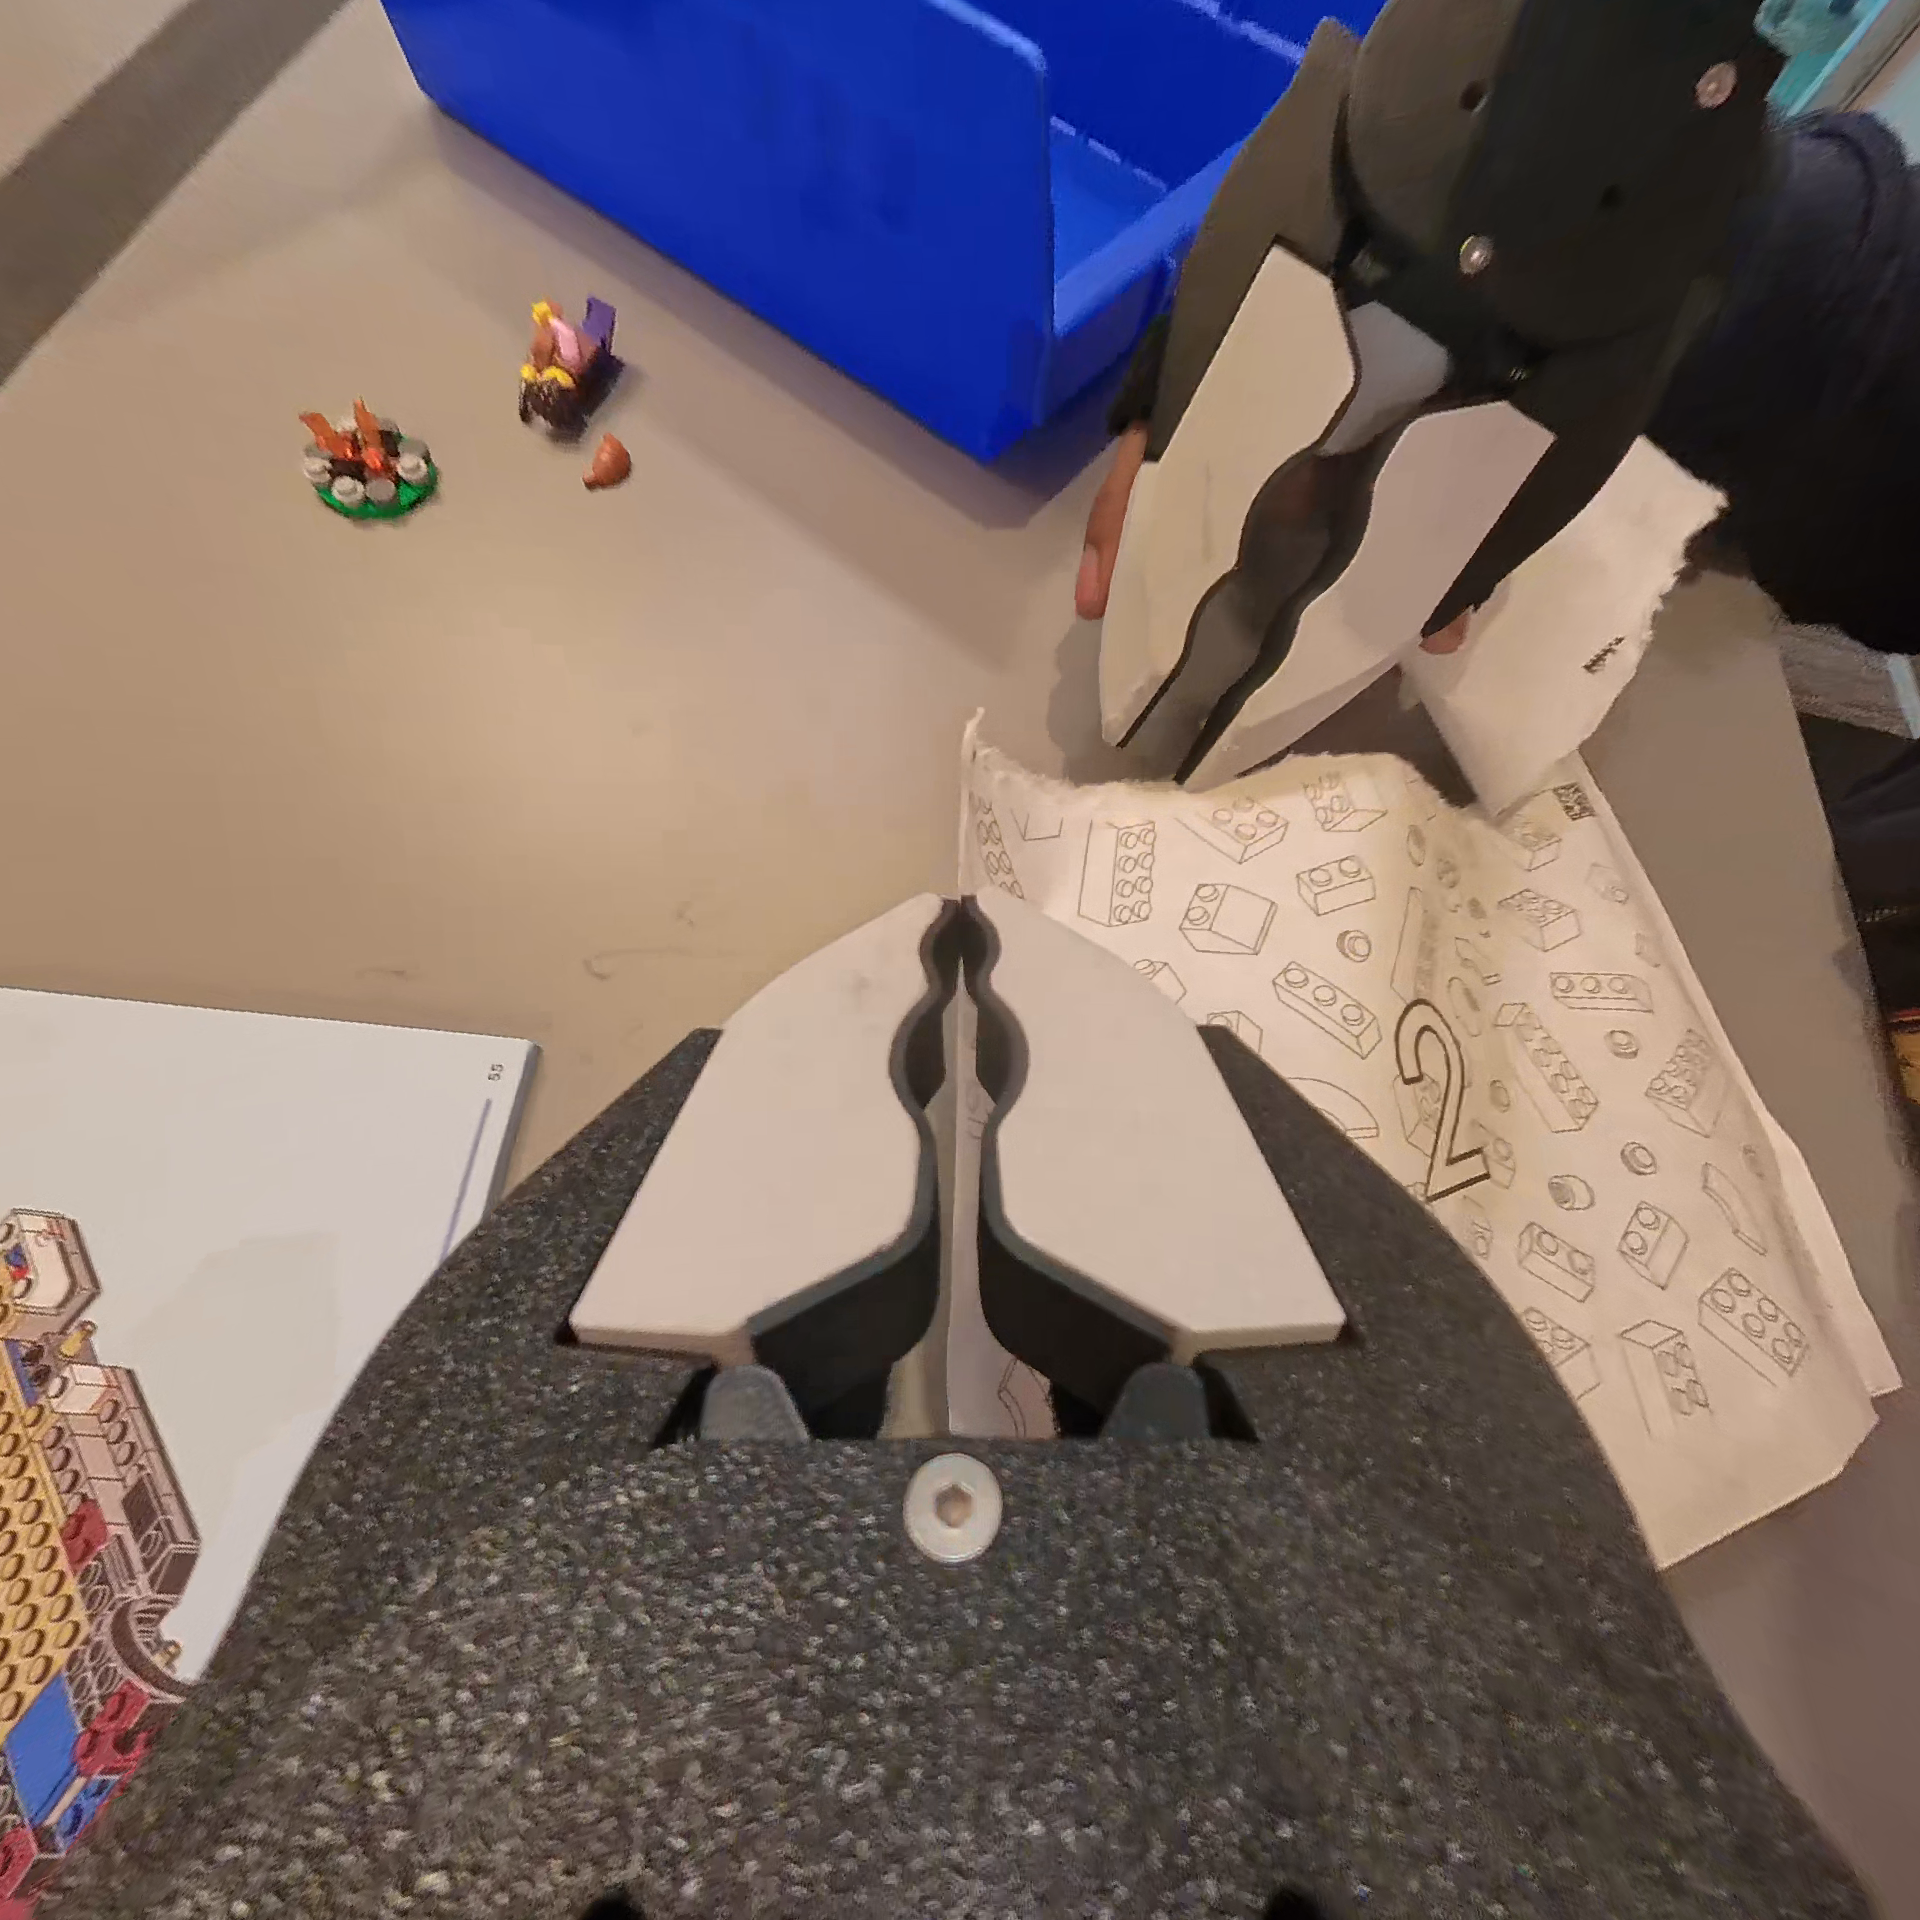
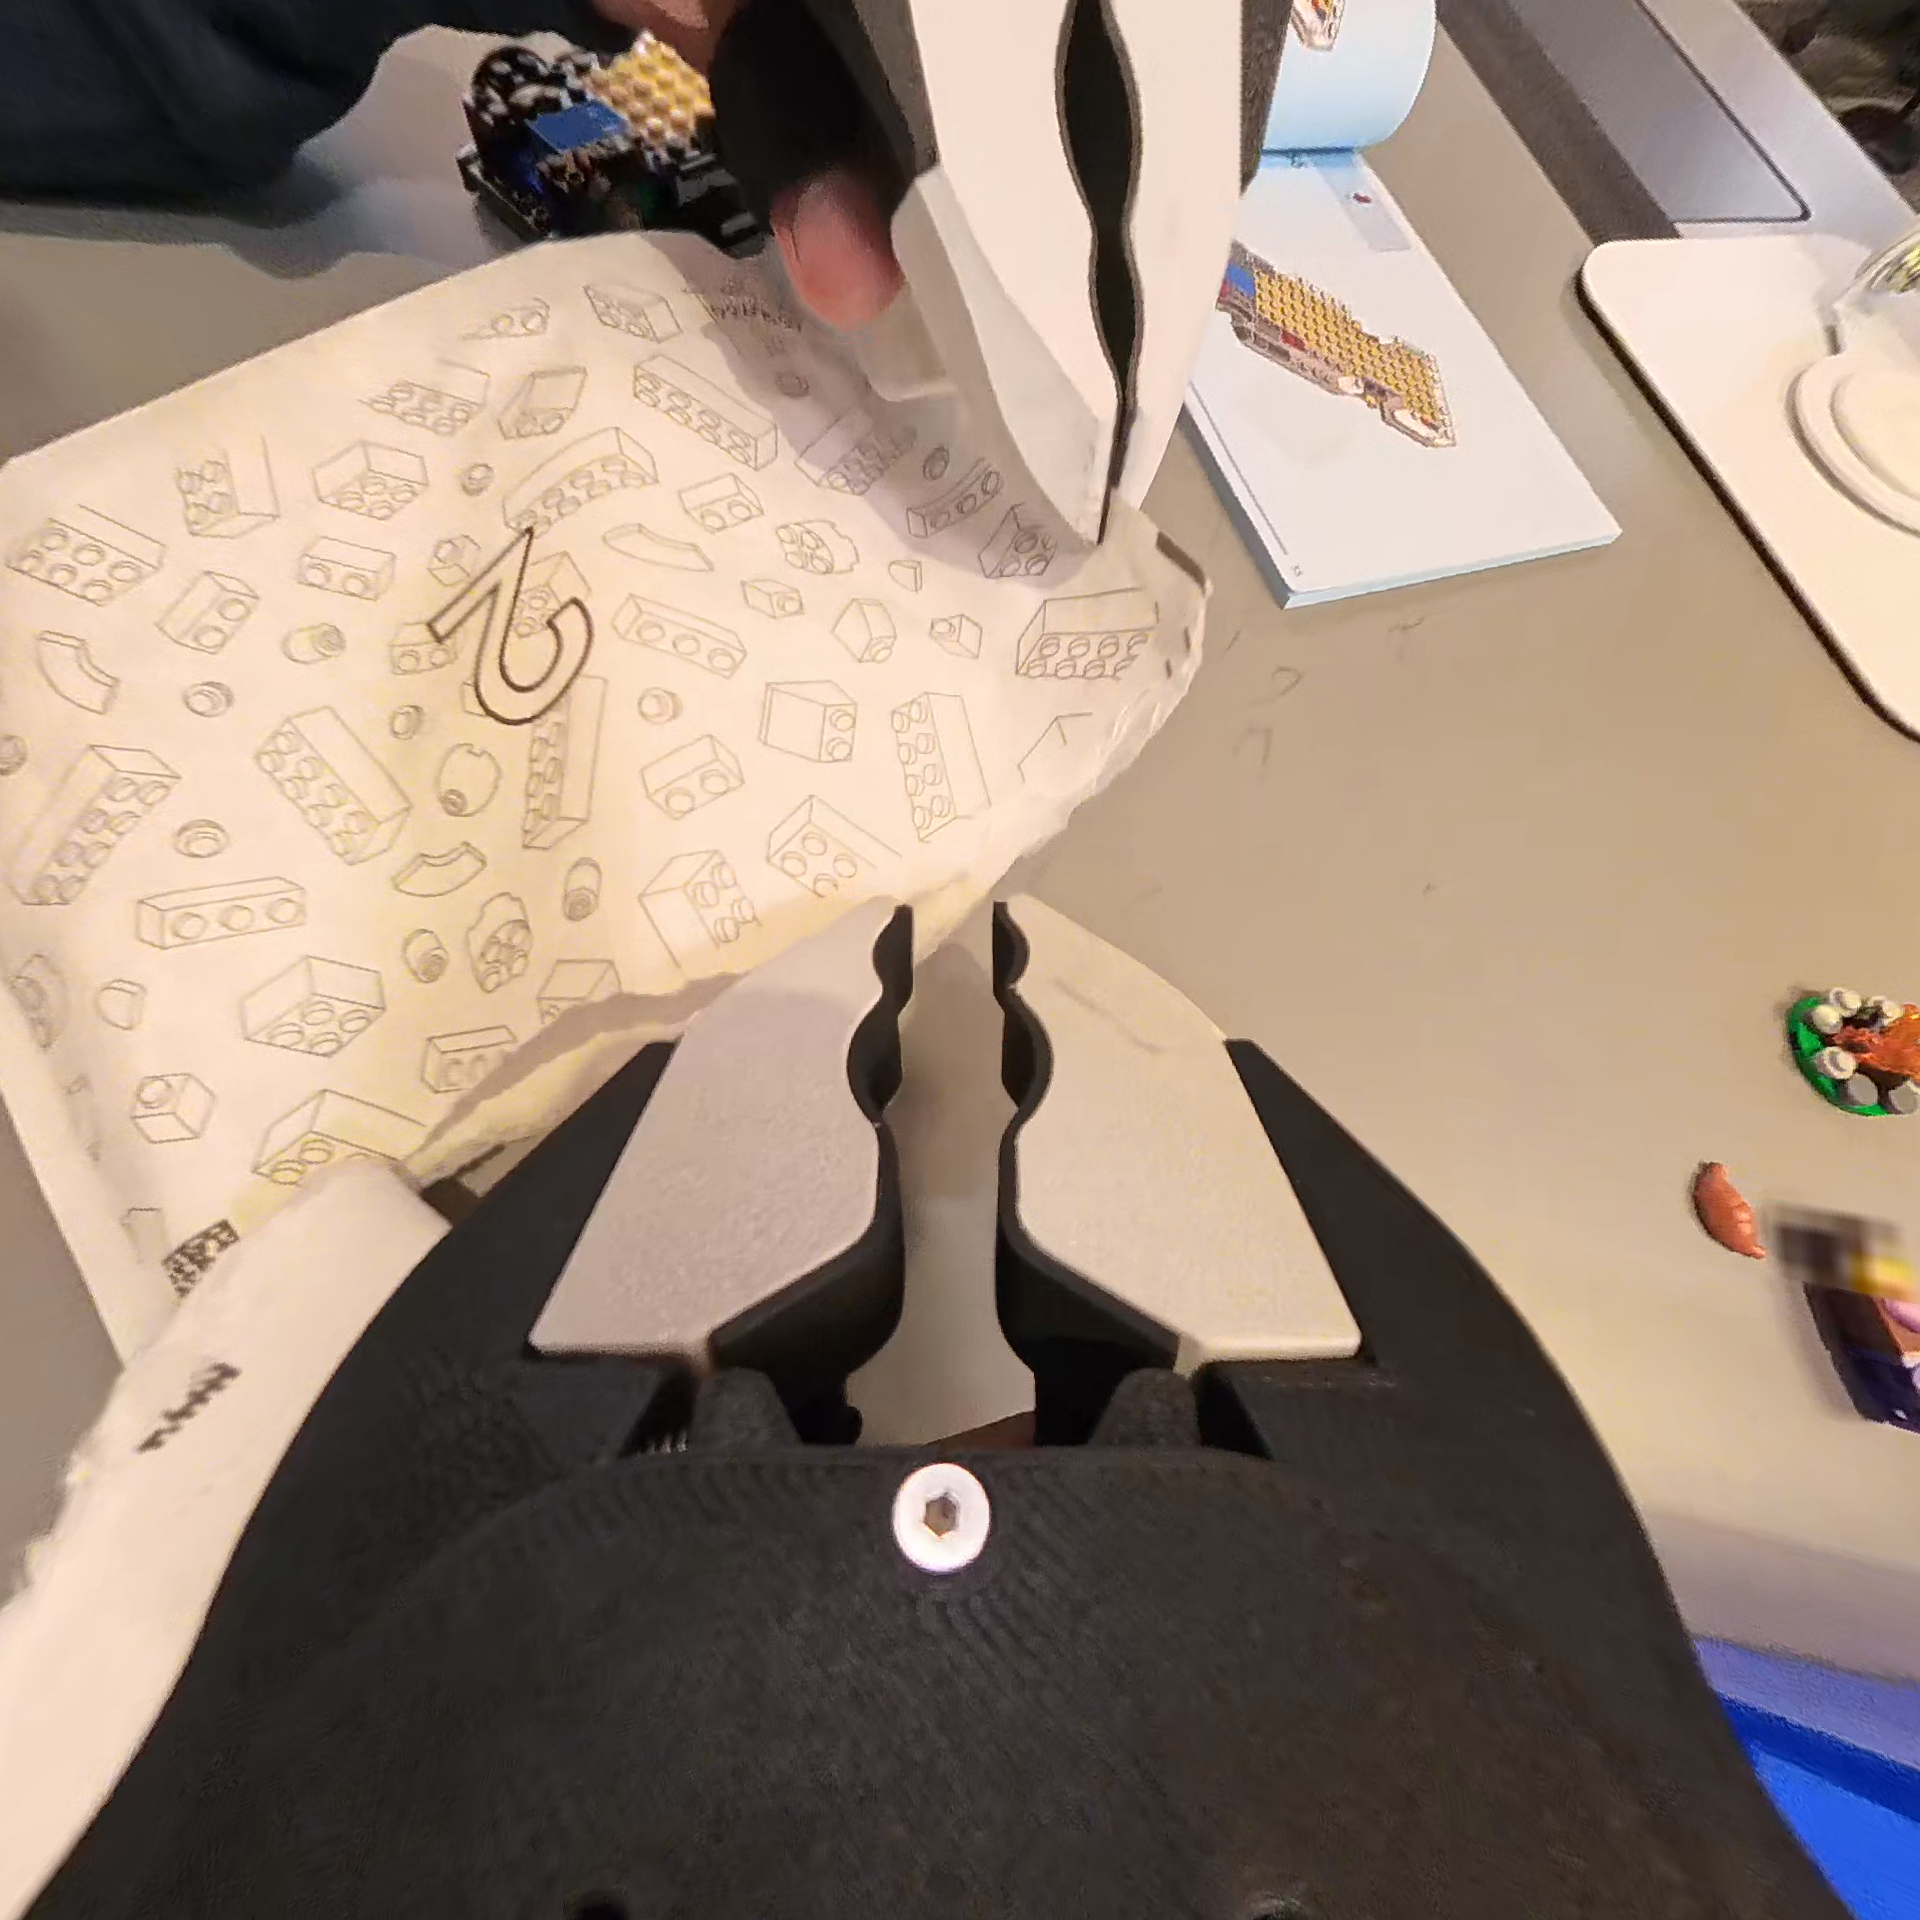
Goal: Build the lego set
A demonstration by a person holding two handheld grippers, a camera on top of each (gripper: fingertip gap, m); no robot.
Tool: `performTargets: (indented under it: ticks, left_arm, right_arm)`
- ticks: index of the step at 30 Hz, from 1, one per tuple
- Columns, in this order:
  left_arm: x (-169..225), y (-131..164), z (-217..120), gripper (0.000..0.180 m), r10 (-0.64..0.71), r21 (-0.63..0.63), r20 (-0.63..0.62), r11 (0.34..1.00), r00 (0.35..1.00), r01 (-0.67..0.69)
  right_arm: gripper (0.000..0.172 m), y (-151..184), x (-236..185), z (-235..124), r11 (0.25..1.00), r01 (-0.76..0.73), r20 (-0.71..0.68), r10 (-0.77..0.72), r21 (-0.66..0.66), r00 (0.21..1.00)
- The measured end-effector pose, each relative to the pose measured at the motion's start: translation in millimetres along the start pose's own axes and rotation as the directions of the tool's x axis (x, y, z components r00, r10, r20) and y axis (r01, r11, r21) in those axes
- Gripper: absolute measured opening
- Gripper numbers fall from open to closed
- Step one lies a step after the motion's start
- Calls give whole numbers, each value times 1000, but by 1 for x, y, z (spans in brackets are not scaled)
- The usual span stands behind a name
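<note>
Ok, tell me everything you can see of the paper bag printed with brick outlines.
The bag is cream paper, printed all over with thin line drawings of bricks and one large outlined numeral. Its top edge is torn, ragged and fibrous. It lies crumpled and partly lifted off the grey table. The left gripper is shut on one torn corner; the right gripper, jaws apart, stands at the torn edge beside it. A plain white strip folds back near a small code square.

Office-style desk, set up as a toy-brick build station.
Grey desk (image 1: pixel 520 727) carried a blue bin (image 1: pixel 831 187), open build booklet (image 2: pixel 1382 416), printed paper bag (image 2: pixel 520 675), small brick models (image 1: pixel 369 462); monitor base (image 2: pixel 1662 125) and white pad (image 2: pixel 1714 416) sat at the far edge.
</note>
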State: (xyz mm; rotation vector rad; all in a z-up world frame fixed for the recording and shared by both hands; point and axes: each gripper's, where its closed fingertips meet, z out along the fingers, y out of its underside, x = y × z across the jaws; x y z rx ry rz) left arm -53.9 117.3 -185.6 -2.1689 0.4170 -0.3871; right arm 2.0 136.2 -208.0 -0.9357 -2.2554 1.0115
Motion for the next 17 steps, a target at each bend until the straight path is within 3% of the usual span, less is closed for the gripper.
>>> performTargets:
  ticks: [1,5,14,17]
  left_arm:
    - [1,-2,-2,0,5,16,-4,1000,1000,-5]
    - [4,-15,-11,0,47,94,-8,995,999,-46]
    - [22,-43,-31,0,154,294,-61,947,986,-130]
    - [27,-56,-44,0,178,379,-58,914,982,-144]
  right_arm:
    - [15,-1,1,-1,1000,11,-9,-11,1,1000]
    - [19,-9,11,-12,1000,-2,-48,3,30,999]
    - [29,-30,5,-22,987,-152,74,148,57,986]
    - [22,-38,-7,-30,980,-198,175,193,12,965]
